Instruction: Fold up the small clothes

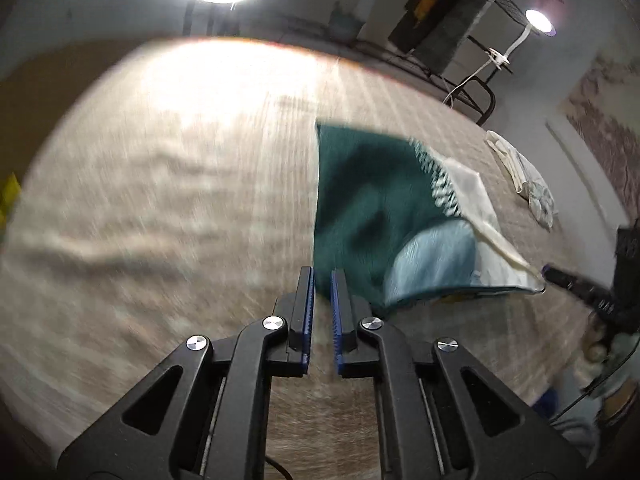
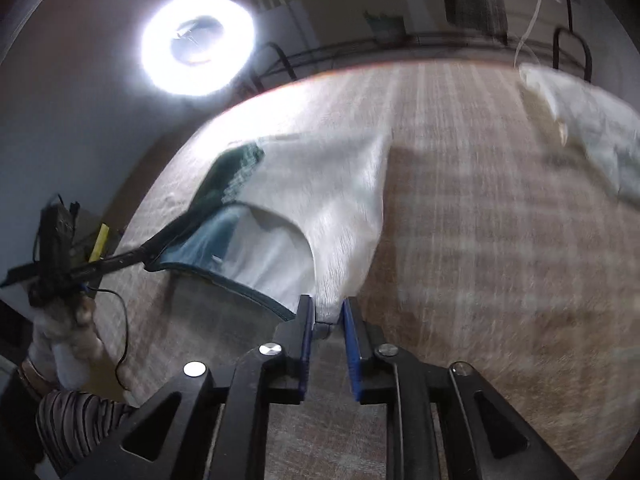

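Observation:
A small garment (image 1: 372, 208), dark green and cream with a light blue inside, hangs stretched above the beige striped table (image 1: 160, 184). My left gripper (image 1: 322, 276) is shut on its green lower edge. My right gripper (image 2: 326, 308) is shut on its cream edge (image 2: 320, 184). In the left wrist view the right gripper's fingers (image 1: 560, 276) hold the far cream corner. In the right wrist view the left gripper's fingers (image 2: 160, 240) hold the green corner. Both views are motion-blurred.
Another pale cloth (image 1: 524, 176) lies at the table's far right edge; it also shows in the right wrist view (image 2: 588, 128). A bright ring lamp (image 2: 198, 44) stands behind the table. A black metal rack (image 1: 472, 88) runs along the back.

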Demonstrator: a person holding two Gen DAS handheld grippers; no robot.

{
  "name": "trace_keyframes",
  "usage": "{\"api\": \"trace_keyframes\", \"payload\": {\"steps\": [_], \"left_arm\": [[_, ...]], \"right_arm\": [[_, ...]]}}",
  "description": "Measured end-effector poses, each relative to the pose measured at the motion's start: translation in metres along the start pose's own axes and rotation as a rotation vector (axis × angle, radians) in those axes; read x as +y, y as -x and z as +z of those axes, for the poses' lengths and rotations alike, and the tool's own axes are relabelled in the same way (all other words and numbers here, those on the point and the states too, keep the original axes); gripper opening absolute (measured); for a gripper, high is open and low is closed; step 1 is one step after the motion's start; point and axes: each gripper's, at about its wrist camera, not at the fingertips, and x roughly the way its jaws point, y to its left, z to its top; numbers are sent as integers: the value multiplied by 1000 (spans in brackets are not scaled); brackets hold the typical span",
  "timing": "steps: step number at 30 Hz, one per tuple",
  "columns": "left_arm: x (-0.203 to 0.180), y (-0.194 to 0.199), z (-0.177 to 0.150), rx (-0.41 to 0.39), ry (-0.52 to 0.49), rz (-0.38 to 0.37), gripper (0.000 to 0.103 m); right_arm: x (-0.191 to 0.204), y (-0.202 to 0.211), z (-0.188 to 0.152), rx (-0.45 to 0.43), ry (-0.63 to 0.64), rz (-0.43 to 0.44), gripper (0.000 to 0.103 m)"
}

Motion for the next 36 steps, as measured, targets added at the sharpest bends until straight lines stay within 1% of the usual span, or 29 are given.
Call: {"api": "trace_keyframes", "payload": {"steps": [1,2,6,8,10,12,15,17,20,22,25,27,28,30,31,32,34,36], "left_arm": [[-4,9,8,-21,-25,8,6],[-8,18,15,-40,-37,10,6],[-19,44,50,-95,-6,5,6],[-32,43,67,-93,4,28,6],[-39,37,73,-96,34,22,6],[-44,21,69,-69,48,20,6],[-51,-11,53,-18,18,73,6],[-49,-31,41,19,16,102,6],[-36,-53,30,78,65,132,6],[-25,-61,25,94,103,148,6],[-10,-70,14,128,144,163,6],[-2,-73,5,145,158,182,6],[1,-71,2,129,158,173,6],[3,-66,0,125,152,190,6],[5,-63,0,117,160,195,6],[7,-59,-1,107,171,197,6],[11,-51,2,78,185,198,6],[12,-43,5,52,173,200,6]], "right_arm": [[2,5,4,-13,11,-4,24],[7,12,11,-34,23,-7,25],[28,27,41,-95,54,18,25],[45,25,57,-115,79,38,24],[59,11,75,-116,98,68,22],[70,-5,86,-111,104,83,20],[80,-38,100,-97,103,92,17],[84,-62,105,-85,104,87,15],[88,-94,111,-61,125,73,14],[92,-114,114,-41,163,43,15],[90,-132,122,-28,175,46,15],[89,-148,123,-10,176,31,14],[88,-158,122,4,176,17,14],[88,-170,120,21,186,-4,15],[89,-174,116,12,197,-14,15],[89,-173,115,-2,203,-18,15],[90,-171,116,10,212,-23,15],[88,-161,117,12,193,-6,15]]}}
